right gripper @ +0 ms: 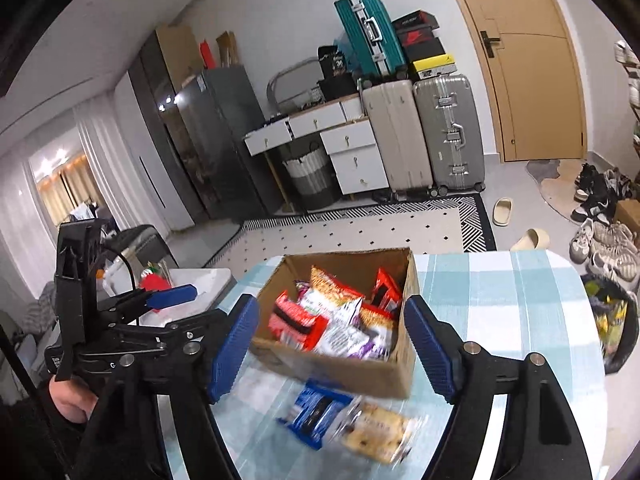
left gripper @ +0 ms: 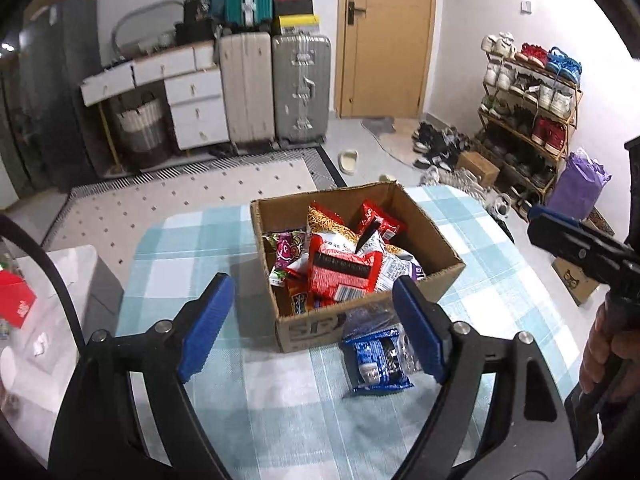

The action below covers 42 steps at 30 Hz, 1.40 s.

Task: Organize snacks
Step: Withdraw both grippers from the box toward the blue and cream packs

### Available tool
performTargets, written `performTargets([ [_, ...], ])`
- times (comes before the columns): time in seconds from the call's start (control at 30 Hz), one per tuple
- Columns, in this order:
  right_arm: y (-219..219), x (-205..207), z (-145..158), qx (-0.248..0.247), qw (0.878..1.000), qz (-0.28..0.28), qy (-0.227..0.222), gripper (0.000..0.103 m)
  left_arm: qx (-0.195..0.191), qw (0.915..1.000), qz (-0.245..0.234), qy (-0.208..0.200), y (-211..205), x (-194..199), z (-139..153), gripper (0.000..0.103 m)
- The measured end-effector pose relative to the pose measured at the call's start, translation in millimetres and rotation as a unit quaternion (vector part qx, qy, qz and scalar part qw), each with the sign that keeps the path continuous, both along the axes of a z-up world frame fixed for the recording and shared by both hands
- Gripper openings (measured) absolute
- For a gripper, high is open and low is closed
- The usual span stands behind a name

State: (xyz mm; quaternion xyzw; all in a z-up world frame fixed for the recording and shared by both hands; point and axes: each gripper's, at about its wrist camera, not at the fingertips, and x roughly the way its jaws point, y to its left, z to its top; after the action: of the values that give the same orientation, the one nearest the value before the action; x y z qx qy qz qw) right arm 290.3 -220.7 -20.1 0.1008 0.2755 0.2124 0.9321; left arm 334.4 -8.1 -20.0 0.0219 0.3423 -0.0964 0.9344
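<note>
An open cardboard box (left gripper: 434,236) (right gripper: 408,284) stands on the blue-and-white checked table (left gripper: 192,248) (right gripper: 500,300), filled with several red, purple and orange snack packets (left gripper: 344,272) (right gripper: 332,320). A blue snack packet (left gripper: 376,362) (right gripper: 316,408) lies on the cloth in front of the box. Beside it in the right wrist view lies a clear pack of biscuits (right gripper: 380,432). My left gripper (left gripper: 312,324) is open and empty, just before the box and the blue packet. My right gripper (right gripper: 332,348) is open and empty above them; it also shows in the left wrist view (left gripper: 560,236).
A white side table (left gripper: 60,320) with a red item stands to the left. A dark bin (right gripper: 616,320) stands at the table's right. Suitcases (left gripper: 276,88), a white drawer desk (left gripper: 176,84), a shoe rack (left gripper: 528,120) and a door (left gripper: 384,36) line the room behind.
</note>
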Motion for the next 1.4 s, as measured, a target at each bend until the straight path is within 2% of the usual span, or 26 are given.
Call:
performTargets([
  [0.13,1.5,-31.1,-1.2,-0.003,1.000,-0.009,-0.008,0.083,0.022,0.9994,0.007,-0.025,-6.4,-35.1,3.4,0.083],
  [0.27,3.6,-65.3,-2.6,0.003,1.000,-0.014,-0.024,0.087,0.052,0.9959,0.036,-0.065,-9.1,-67.5,3.6,0.085],
  [0.5,11.3,-108.2,-16.4,0.008,0.999,-0.027,-0.038,0.093,0.016,0.9970,0.049,-0.058,1.4,-98.3,2.3,0.086],
  [0.6,11.3,-117.3,-24.1,0.020,0.999,-0.031,-0.032,0.094,0.003,0.9963,0.060,-0.061,7.1,-111.0,0.8,0.092],
  [0.67,12.5,-123.6,-28.9,0.022,0.999,-0.032,-0.029,0.095,-0.002,0.9957,0.065,-0.067,9.5,-121.4,-1.1,0.102],
  [0.83,15.7,-138.5,-37.3,0.003,0.999,-0.036,-0.035,0.099,-0.019,0.9940,0.075,-0.077,14.8,-139.5,-8.0,0.102],
  [1.07,17.0,-156.0,-58.1,-0.021,0.998,-0.036,-0.042,0.102,-0.042,0.9934,0.091,-0.055,25.3,-139.7,-38.5,0.102],
  [1.4,19.2,-151.9,-101.8,-0.043,0.998,-0.035,-0.008,0.102,-0.051,0.9925,0.109,-0.019,31.6,-130.0,-106.4,0.102],
])
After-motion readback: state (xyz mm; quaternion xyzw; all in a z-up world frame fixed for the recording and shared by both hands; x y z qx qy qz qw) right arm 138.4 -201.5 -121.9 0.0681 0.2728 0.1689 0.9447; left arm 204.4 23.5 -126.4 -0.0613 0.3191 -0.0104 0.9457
